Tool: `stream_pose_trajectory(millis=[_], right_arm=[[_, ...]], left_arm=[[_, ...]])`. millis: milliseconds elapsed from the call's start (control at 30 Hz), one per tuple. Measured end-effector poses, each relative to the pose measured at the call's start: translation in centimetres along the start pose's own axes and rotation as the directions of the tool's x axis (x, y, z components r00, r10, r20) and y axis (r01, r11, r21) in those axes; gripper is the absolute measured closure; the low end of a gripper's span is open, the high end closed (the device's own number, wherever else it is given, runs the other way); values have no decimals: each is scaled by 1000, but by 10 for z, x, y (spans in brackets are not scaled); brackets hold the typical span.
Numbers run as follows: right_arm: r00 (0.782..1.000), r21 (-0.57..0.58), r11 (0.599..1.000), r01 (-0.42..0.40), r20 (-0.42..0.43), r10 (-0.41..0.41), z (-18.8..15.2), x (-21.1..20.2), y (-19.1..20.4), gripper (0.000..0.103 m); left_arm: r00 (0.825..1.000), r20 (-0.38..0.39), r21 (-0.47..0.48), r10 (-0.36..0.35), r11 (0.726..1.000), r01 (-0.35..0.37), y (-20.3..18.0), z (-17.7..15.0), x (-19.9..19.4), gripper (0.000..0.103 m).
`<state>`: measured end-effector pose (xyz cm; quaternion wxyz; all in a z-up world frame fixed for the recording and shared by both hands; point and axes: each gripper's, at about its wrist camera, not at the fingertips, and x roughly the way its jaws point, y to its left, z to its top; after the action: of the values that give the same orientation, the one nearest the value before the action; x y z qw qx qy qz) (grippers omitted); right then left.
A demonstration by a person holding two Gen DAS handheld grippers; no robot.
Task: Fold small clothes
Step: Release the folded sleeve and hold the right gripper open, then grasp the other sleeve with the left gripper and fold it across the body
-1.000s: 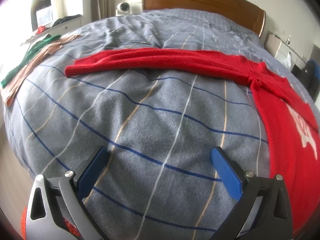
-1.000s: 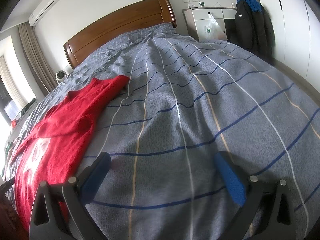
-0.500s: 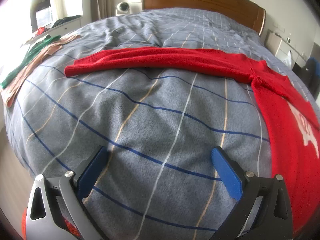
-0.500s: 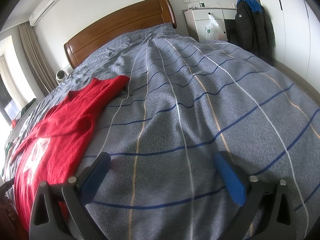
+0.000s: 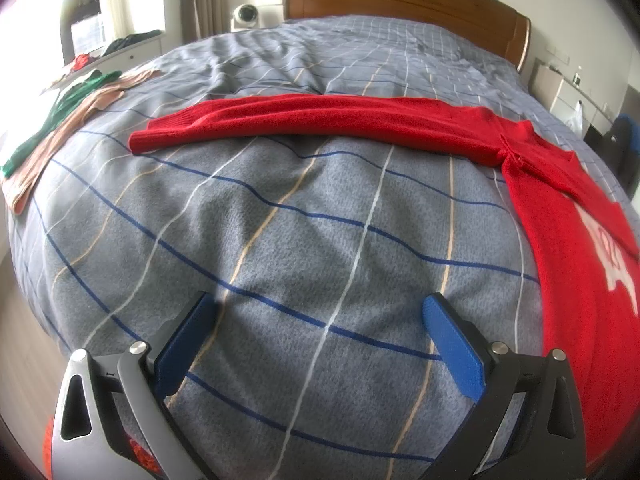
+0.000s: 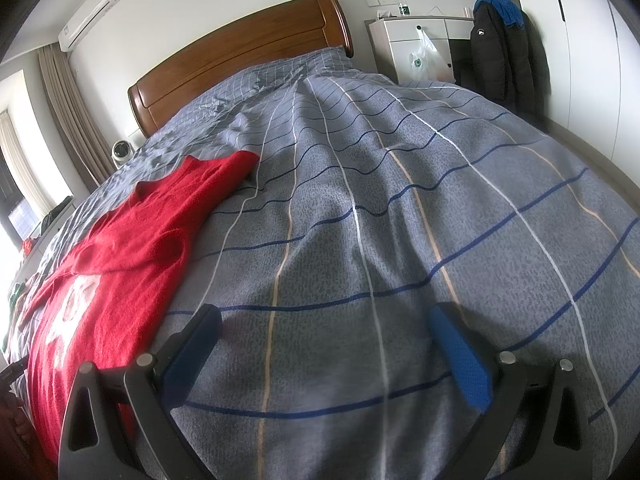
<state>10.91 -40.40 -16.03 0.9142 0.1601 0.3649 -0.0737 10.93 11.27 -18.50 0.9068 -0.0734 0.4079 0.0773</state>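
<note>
We note the left gripper (image 5: 318,314) with its blue pads (image 5: 450,344) spread wide, nothing between them, poised above the grey checked duvet (image 5: 280,220). Ahead of it and to its right lies the red sweater (image 5: 560,216), flat on the duvet, one sleeve (image 5: 304,120) stretched straight across the bed well beyond the fingertips. Far off to its left, green and beige garments (image 5: 60,120) lie at the bed's edge. The right gripper (image 6: 324,322) likewise stands wide and empty over bare duvet; the sweater (image 6: 132,248) sits to its left, near the left finger. Wooden headboard (image 6: 240,56) beyond; dark jacket (image 6: 504,48) hanging far right.
</note>
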Motion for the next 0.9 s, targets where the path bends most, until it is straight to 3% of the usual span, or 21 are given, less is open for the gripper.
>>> stream_pose_trajectory(millis=[433, 500, 567, 700, 767, 900], right_arm=[[1000, -1, 1000, 1, 0, -1, 0, 0, 0, 1], [1000, -1, 1000, 1, 0, -1, -1, 0, 0, 1], [1000, -2, 1000, 1, -1, -1, 0, 1, 0, 1], [1000, -6, 1000, 4, -1, -4, 0, 1, 0, 0], [1000, -7, 1000, 4, -1, -4, 0, 1, 0, 0], [1000, -7, 1000, 4, 1, -4, 0, 1, 0, 0]], left_arm=[[1000, -18, -10, -5, 1000, 5, 0, 0, -1, 0], [997, -62, -41, -51, 998, 49, 4, 4, -4, 0], [985, -90, -81, -148, 987, 141, 12, 12, -11, 1], [964, -66, -183, -258, 953, 243, 43, 42, -21, 1], [967, -56, -216, -248, 949, 231, 66, 62, -16, 1], [984, -71, -266, -164, 954, 140, 106, 98, 14, 1]])
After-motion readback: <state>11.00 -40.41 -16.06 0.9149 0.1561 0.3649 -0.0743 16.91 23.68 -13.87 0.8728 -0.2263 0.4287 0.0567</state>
